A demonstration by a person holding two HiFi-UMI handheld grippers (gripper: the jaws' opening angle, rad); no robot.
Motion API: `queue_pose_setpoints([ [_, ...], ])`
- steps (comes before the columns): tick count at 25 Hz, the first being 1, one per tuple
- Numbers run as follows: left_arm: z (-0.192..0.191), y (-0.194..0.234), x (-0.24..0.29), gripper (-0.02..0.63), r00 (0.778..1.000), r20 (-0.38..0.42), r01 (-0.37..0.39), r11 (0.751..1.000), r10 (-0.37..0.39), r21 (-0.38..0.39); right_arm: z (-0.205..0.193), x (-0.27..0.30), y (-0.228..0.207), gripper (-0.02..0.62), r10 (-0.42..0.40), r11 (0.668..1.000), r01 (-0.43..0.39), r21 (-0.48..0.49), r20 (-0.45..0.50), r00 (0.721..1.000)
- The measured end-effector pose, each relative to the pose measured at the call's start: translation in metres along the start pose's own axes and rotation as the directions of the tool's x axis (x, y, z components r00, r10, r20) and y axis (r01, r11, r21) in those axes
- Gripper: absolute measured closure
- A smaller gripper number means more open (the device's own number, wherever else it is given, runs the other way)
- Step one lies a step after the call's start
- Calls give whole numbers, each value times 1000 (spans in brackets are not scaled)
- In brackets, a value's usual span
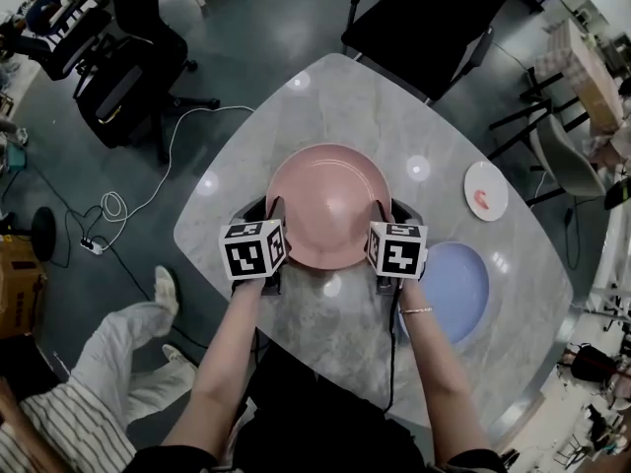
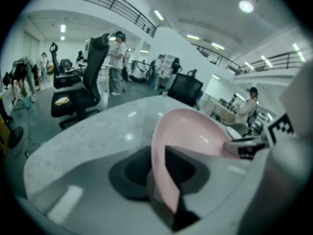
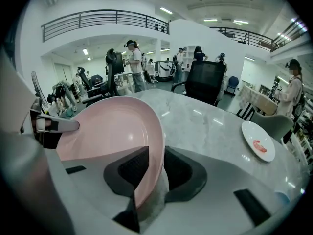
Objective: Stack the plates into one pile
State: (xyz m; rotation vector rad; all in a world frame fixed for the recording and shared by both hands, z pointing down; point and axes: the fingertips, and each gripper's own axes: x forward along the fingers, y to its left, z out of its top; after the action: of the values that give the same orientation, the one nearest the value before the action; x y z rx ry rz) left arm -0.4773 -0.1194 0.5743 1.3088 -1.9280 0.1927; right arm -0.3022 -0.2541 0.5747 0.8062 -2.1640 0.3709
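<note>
Pink plate (image 1: 328, 205) sits at table (image 1: 325, 97) centre, just in front of the person, held from both sides. Left gripper (image 1: 275, 208) is on the plate's left rim and right gripper (image 1: 382, 210) is on its right rim, with the marker cubes (image 1: 254, 249) at the near ends. In the left gripper view the pink plate (image 2: 190, 131) runs edge-on into the left gripper (image 2: 161, 173), with its rim in the slot between the two dark pads and the jaws clamped on it. The opposite gripper (image 2: 244, 146) shows at the plate's far edge in that view. The right gripper view shows the same: the pink plate (image 3: 112, 131) has its rim pinched between the jaws of the right gripper (image 3: 151, 173), one pad on top and one under. The other gripper (image 3: 49, 126) is visible across the plate at left. Whether the plate is resting on the marble top or just clear of it cannot be told. Blue plate (image 1: 455, 282) lies flat on the table near right, just beside the right forearm and partly hidden by the right gripper. White plate (image 1: 486, 190) lies further right and a bit farther, well apart from the pink one, with a red mark (image 1: 480, 198) on it; it also shows in the right gripper view (image 3: 258, 141). All three plates are separate and none are stacked. A black office chair (image 1: 434, 18) is at the far table edge and a white cable (image 1: 148, 175) is on the floor at left.
</note>
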Motion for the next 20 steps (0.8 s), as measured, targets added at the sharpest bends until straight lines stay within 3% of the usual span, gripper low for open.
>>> queue_pose_setpoints([
  [8,33,-12,-27,518,998,52,40,998,-43,52,13,-44,4,515,-8,996,2,88,57,998],
  [12,51,-34,-36,520,993,66,93,990,-101,104,16,-75,-7,517,-54,988,39,151,91,994],
  [17,58,-83,-36,523,978,50,189,966,-201,174,5,-122,-38,522,-141,965,109,237,126,982],
  [20,49,-129,-31,526,961,11,268,938,-277,220,-18,-153,-69,523,-213,938,167,303,124,969],
])
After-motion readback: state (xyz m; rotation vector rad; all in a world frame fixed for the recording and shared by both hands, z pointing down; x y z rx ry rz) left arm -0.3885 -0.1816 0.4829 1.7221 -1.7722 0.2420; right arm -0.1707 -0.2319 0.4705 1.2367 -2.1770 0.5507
